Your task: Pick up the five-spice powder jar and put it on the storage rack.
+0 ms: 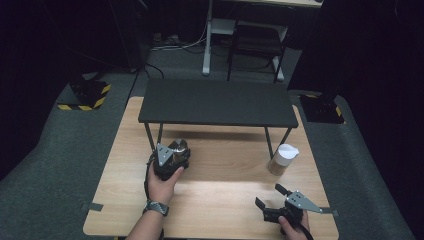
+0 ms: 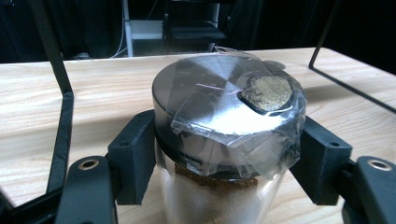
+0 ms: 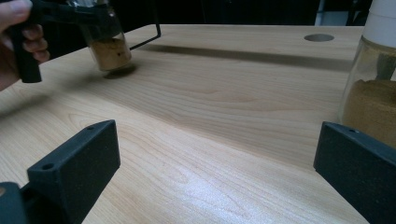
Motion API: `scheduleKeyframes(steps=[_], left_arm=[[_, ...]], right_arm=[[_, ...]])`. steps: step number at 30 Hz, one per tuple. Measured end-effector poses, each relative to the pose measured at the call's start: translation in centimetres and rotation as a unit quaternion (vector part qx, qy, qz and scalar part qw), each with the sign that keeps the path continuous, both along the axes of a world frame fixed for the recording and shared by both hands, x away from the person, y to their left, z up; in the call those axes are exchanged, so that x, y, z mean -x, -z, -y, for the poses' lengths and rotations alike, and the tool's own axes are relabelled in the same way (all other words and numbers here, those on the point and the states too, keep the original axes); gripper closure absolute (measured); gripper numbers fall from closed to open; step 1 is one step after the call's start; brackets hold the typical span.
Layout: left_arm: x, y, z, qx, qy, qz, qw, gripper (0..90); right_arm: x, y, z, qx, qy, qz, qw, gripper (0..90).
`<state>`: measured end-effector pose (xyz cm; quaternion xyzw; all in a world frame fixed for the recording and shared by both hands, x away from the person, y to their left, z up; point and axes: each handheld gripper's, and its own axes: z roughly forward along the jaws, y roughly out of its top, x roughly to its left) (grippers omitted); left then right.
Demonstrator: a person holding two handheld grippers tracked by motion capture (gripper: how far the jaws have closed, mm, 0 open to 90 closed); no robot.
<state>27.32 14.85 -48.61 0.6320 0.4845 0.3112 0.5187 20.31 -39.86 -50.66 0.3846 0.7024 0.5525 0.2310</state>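
Glass spice jar [image 2: 224,154], dark round lid wrapped in clear film, brown powder inside w/ a paler layer below. Sits at L-centre of the wooden table [image 1: 220,195], just in front of the L legs of the black metal shelf [image 1: 215,102]. Right gripper view shows the same jar [image 3: 108,49] w/ its base at or barely above the wood; a dark shadow lies right under it, can't tell if it's touching.

Left gripper [image 2: 224,161]: jaws closed onto the jar just below the lid, one pad each side, pressing on the glass. Firm hold, jar upright. Left hand [image 1: 162,185] behind the gripper body, watch on the wrist.

Right gripper [image 3: 219,172]: jaws wide apart, nothing between them, resting low near the front R edge of table. Idle.

Second jar [image 1: 283,159], white cap, tan powder, stands R side near the shelf's R legs, well apart from the held jar. In the right gripper view it sits just beyond the R jaw [image 3: 373,93], not touched.

Step in hand (judgement): carry phase. Jar is gripped, prob. being relocated, either up onto the shelf top or under it.

Next move needs: keep jar vertical, film on lid is loose so don't brush it on the shelf edge; lift clear of the shelf leg before any move toward the shelf; hold grip till base is fully down.
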Motion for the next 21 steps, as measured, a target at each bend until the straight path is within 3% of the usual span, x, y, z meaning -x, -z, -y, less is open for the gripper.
scheduleKeyframes(steps=[12,21], left_arm=[[2.5,-0.4,-0.4,0.000,0.010,0.007,0.9999,31.5],[4.5,-1.4,-0.8,0.003,0.027,0.019,0.9994,31.5]], right_arm=[[-0.1,0.0,0.1,0.000,-0.004,0.001,1.0000,0.4],[-0.1,0.0,0.1,0.001,-0.006,0.002,1.0000,0.4]])
